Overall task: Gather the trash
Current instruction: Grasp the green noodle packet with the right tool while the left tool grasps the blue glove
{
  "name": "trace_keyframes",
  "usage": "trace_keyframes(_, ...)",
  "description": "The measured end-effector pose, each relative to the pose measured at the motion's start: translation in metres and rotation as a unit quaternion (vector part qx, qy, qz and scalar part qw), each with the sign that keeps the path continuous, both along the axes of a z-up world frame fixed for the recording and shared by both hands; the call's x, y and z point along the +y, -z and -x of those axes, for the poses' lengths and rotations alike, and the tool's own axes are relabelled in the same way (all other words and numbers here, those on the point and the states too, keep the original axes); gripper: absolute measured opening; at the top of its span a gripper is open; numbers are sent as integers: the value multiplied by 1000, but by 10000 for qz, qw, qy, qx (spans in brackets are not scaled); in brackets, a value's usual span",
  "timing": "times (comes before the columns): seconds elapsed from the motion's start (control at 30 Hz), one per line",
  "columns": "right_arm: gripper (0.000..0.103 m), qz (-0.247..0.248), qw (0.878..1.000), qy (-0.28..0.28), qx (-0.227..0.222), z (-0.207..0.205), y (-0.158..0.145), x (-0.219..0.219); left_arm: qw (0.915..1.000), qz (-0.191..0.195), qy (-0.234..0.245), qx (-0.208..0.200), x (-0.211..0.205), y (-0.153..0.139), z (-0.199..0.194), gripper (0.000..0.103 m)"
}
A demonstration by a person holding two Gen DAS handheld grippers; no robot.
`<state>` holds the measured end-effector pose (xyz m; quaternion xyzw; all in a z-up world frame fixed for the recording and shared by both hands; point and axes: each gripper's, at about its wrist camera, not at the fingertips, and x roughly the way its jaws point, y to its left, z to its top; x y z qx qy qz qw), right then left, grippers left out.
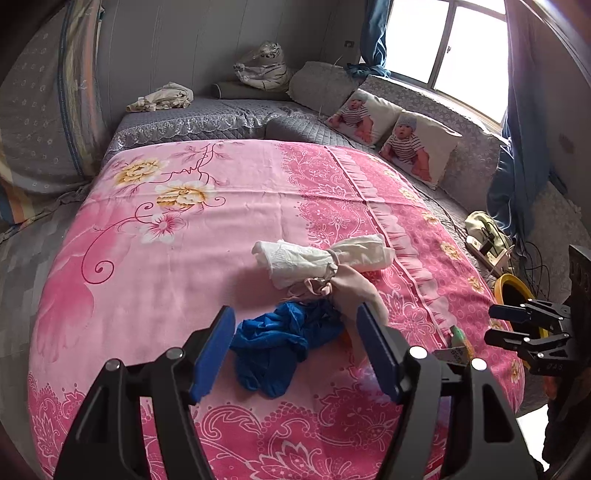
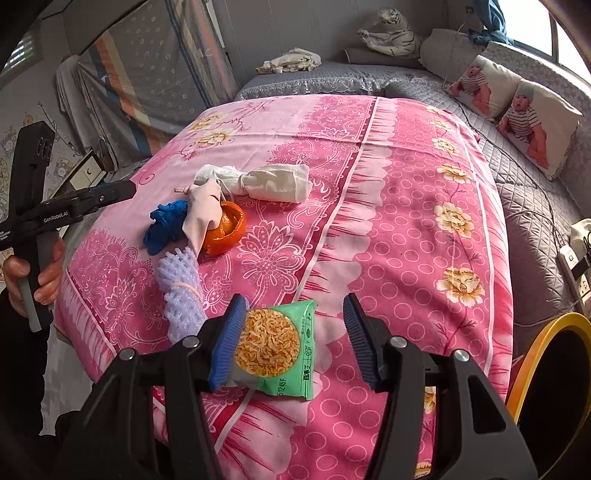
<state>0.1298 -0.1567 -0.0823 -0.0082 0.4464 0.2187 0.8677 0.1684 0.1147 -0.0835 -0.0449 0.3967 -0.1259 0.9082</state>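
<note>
Lying on the pink bedspread (image 2: 406, 206), the green snack packet (image 2: 280, 350) sits between the spread fingers of the right claw (image 2: 295, 339), ungripped. Farther up, blue crumpled bag (image 1: 273, 343), orange peel (image 2: 227, 229) and white wad (image 1: 317, 258) cluster before the left claw (image 1: 295, 350), also released. Yellow-rimmed bin (image 2: 546, 354) stands beside the bed.

Six pieces of trash on one pink floral bedspread (image 2: 406, 229), two grippers over it.

The trash counts one each: a green snack packet (image 2: 284, 350) at the near edge, a purple foam net sleeve (image 2: 181, 291), an orange peel (image 2: 229, 229), a blue crumpled glove (image 2: 164, 225), a beige cloth (image 2: 205, 210) and a white tied bundle (image 2: 266, 182). Beyond the far edge lie two baby-print pillows (image 2: 532, 125), one plush tiger (image 2: 391, 35) and one crumpled rag (image 2: 291, 61); one yellow-rimmed bin (image 2: 532, 369) stands by the right edge.
</note>
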Motion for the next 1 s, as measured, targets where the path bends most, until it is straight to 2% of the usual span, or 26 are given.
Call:
trace_keyframes(0.07,57,28,10000,-17,56,0,3,2,10000,-26,49,47,3,7,0,65)
trace_keyframes(0.23,57,117,9997,-63,207,-1,13,8,9996,3,275,88,7,18,-2,65)
trace_keyframes(0.43,57,117,9991,-168,364,-2,21,14,9979,-187,602,112,-3,26,-4,65)
trace_keyframes(1.0,57,-37,9975,-328,623,-9,33,16,9947,-341,707,660,-11,60,-40,66)
